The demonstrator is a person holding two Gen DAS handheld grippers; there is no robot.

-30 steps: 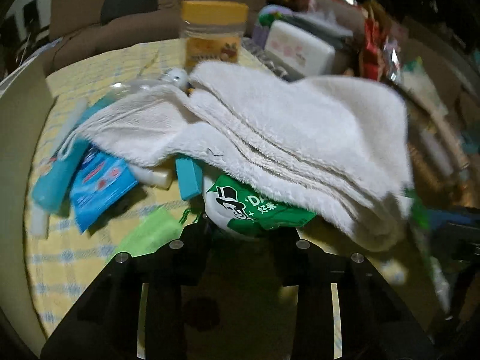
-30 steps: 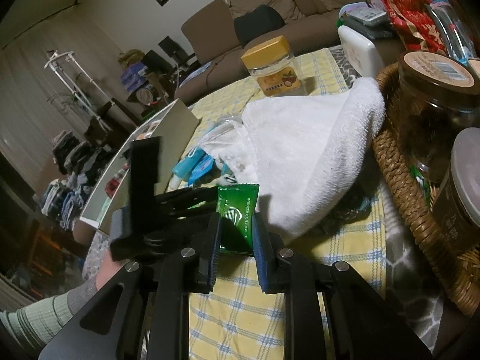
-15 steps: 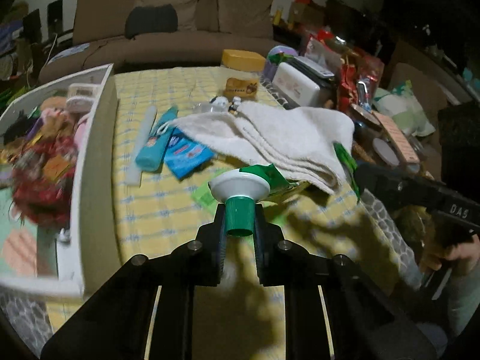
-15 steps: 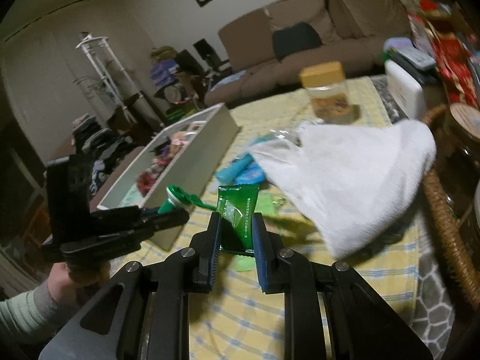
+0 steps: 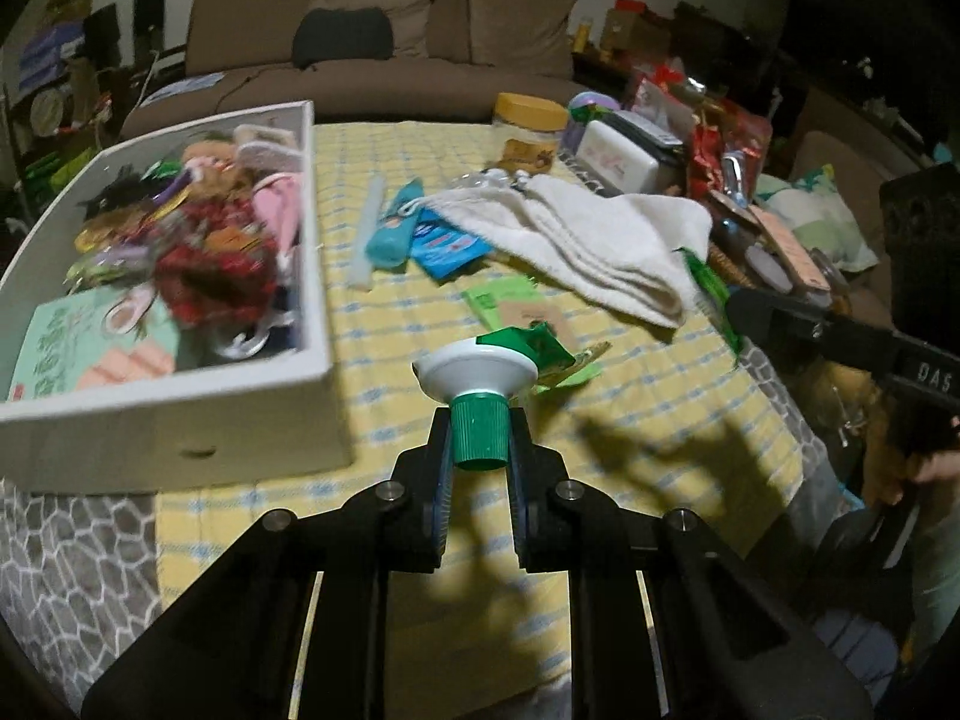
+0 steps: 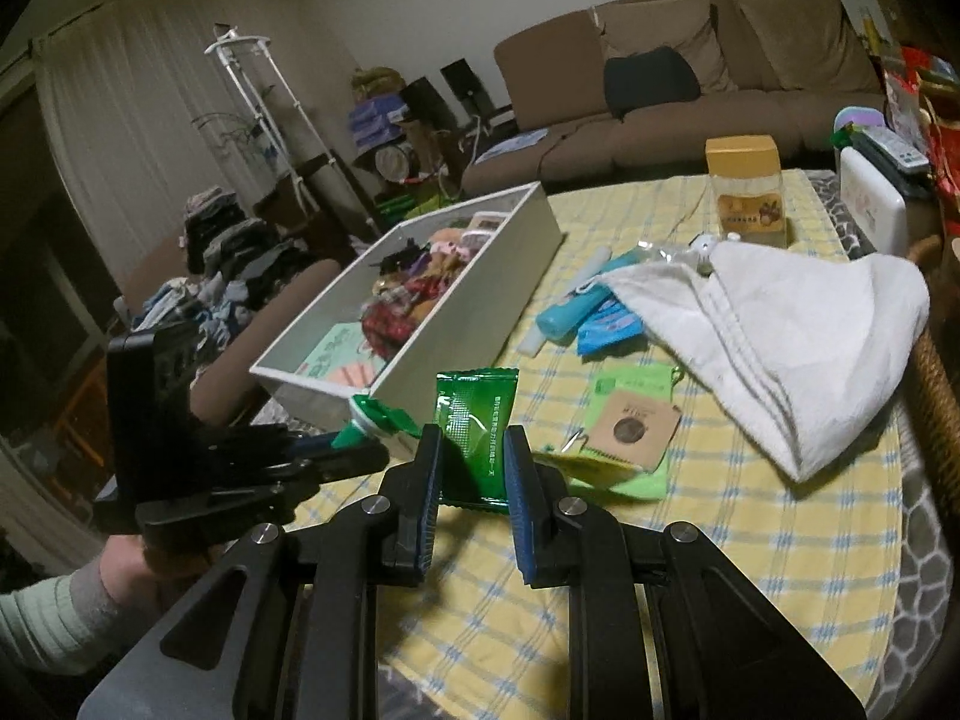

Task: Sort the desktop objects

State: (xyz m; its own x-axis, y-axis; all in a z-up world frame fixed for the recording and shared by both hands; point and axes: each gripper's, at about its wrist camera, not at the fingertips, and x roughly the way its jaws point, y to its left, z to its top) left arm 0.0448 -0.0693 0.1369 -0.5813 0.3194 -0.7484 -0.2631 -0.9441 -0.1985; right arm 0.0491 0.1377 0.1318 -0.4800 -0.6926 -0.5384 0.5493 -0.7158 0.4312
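Brown sofa spans the top of the left wrist view, behind the table; yellow checked tablecloth fills the centre. White open box, left of centre, packed with mixed small items: red tangle, pink pieces, a pale green card. White towel, folded and rumpled, lies right of centre, one edge over the teal tube and the blue packet; a white stick lies just left of the tube. Yellow-lidded jar stands upright beyond the towel, a white rectangular case to its right, cluttered packaging and a wicker basket at the right edge. Pale green pouch with a brown round-marked card on it lies flat between towel and grippers. Left gripper, bottom centre, jaws nearly closed, pinching the green cap of a toothpaste tube; the tube's crumpled green body points away, raised off the cloth beside the box's near corner. Right gripper, bottom centre of its view, jaws narrow, clamping a green sachet upright above the cloth. Sleeved hand at lower left carries the left gripper.
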